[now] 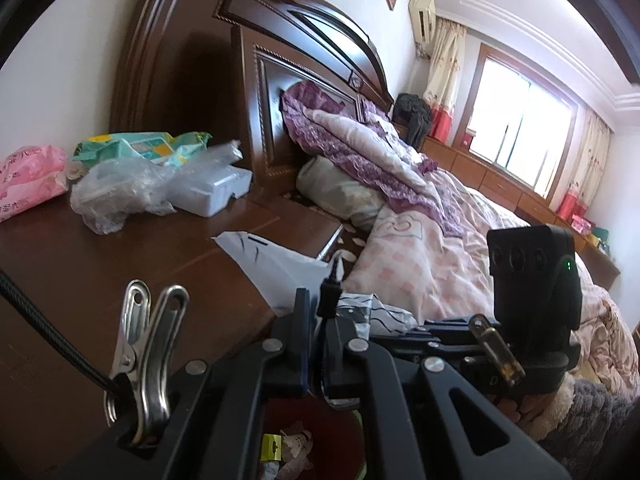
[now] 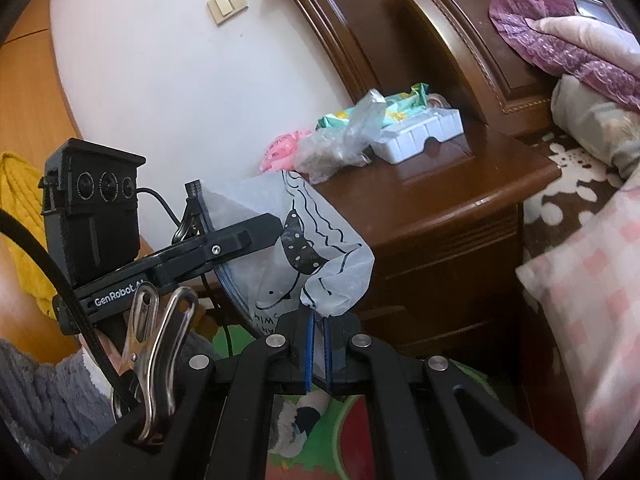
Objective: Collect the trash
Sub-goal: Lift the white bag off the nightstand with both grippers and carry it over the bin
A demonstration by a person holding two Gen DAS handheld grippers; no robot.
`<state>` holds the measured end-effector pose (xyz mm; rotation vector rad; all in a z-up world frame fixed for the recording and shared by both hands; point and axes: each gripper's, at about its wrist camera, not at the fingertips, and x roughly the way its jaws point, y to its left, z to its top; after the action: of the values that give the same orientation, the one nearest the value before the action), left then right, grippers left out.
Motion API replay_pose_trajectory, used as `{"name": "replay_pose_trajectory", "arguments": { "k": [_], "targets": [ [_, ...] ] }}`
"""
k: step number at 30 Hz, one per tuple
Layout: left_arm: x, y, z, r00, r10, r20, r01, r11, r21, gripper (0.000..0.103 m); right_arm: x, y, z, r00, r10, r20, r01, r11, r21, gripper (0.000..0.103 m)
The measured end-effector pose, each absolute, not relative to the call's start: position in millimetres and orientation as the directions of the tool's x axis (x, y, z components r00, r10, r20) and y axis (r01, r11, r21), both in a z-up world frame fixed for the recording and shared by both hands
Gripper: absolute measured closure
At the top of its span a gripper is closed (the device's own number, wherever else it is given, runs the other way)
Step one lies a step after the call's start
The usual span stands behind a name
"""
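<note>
Plastic bag (image 2: 320, 248) — white, thin, printed with black wavy lines and a dotted black shape. It is held stretched in the air between the two grippers, beside the front corner of the nightstand (image 2: 440, 216). One edge is pinched in the closed jaws of the right gripper (image 2: 319, 320); the opposite edge is pinched in the closed jaws of the left gripper (image 1: 316, 308), which is seen from the side in the right wrist view.

Bin (image 1: 320, 440) — seen below the left gripper, dark red inside, with scraps of paper and a yellow wrapper in it.

Nightstand — dark brown wood, set against the white wall and next to the bed. On its top, towards the back, are grouped:
- a crumpled clear plastic bag (image 1: 116, 192), nearest the front of the group
- a white foam tray (image 1: 216, 192), just beside the clear bag on the bed side
- a green and yellow packet (image 1: 140, 148), behind both
- a pink packet (image 1: 28, 180), at the wall end

Bed (image 1: 460, 248) — covered with a pink checked quilt; purple-trimmed pillows are propped against the carved headboard (image 1: 224, 68).

Window (image 1: 520, 128) — on the far side of the bed, flanked by curtains.
</note>
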<state>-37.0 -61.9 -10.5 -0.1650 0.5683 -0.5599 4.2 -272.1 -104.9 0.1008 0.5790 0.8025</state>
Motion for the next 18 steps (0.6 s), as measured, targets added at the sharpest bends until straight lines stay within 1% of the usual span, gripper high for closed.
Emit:
{"name": "replay_pose_trajectory", "arguments": {
  "k": [10,18],
  "targets": [
    [-41,-78,-21,0.674,-0.553,-0.490,0.475,0.832,-0.286,0.099,3,-283,-114,0.542,0.696,-0.470,-0.636,0.706,0.312,0.098],
    [-41,-91,-41,0.617,-0.566,-0.546,0.491,0.820,-0.296,0.099,1,-291,-127,0.524,0.682,-0.510,-0.625,0.715,0.314,0.098]
  ]
}}
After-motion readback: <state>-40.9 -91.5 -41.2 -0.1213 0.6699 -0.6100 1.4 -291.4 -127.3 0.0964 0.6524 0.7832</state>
